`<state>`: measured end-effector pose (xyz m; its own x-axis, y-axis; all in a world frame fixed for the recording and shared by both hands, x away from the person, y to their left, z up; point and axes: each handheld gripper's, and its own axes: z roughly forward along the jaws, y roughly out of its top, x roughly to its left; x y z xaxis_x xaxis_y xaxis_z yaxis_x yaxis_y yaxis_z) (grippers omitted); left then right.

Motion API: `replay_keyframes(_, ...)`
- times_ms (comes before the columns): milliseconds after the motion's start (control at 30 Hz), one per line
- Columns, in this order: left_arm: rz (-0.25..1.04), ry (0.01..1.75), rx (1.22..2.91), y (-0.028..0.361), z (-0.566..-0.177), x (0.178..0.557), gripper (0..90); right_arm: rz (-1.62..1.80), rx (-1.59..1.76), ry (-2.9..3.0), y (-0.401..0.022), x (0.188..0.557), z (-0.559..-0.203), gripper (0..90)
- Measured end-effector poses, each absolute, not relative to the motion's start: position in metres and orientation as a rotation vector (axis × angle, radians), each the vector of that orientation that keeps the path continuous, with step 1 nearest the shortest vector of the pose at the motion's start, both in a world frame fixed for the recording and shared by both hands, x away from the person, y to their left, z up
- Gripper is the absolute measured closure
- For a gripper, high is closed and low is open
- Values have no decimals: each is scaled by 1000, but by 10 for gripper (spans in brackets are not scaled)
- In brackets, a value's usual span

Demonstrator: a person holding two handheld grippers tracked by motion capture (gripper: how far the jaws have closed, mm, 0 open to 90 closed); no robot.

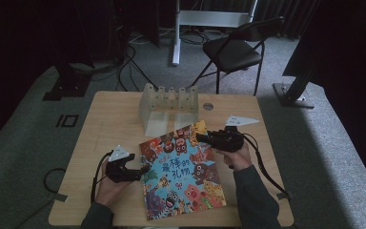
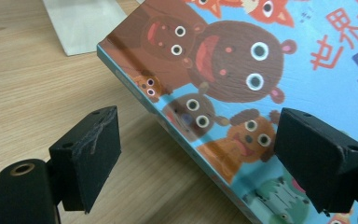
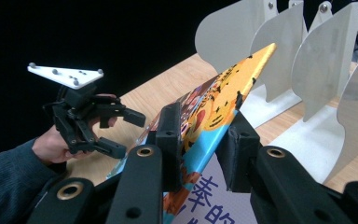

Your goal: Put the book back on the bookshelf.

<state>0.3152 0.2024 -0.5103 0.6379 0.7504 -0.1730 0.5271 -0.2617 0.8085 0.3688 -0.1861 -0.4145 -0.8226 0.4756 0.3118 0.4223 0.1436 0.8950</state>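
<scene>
A picture book point(image 1: 183, 171) with a cover full of cartoon animals is seen on the wooden table point(image 1: 100, 124), lying from the middle of the table toward the near edge, a little right of centre. Its far right corner is gripped by the right gripper point(image 1: 201, 138), whose jaws are pressed onto the cover from both sides; in the right gripper view point(image 3: 200, 140) that corner is seen raised off the table and tilted, with the yellow tip of the book pointing toward the rack. The jaws of the left gripper point(image 1: 143, 172) are held wide apart at the book's left edge, near the table's near left part. In the left gripper view point(image 2: 198, 154) the edge of the book is seen passing between the two black jaws, and neither pad is pressed on it; the table shows under the left jaw. A white book rack point(image 1: 170, 102) with upright dividers is stood at the far edge of the table, just beyond the book's raised corner. A black folding chair point(image 1: 233, 52) is placed on the floor behind the table.
</scene>
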Motion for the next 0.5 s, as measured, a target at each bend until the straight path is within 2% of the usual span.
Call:
replay_keyframes(200, 307, 974, 1921, 200, -505, 322, 146, 1840, 900, 2324, -190, 366, -410, 737)
replay_keyframes(500, 227, 936, 1901, 203, -506, 328, 129, 1881, 890, 2304, -194, 363, -406, 753)
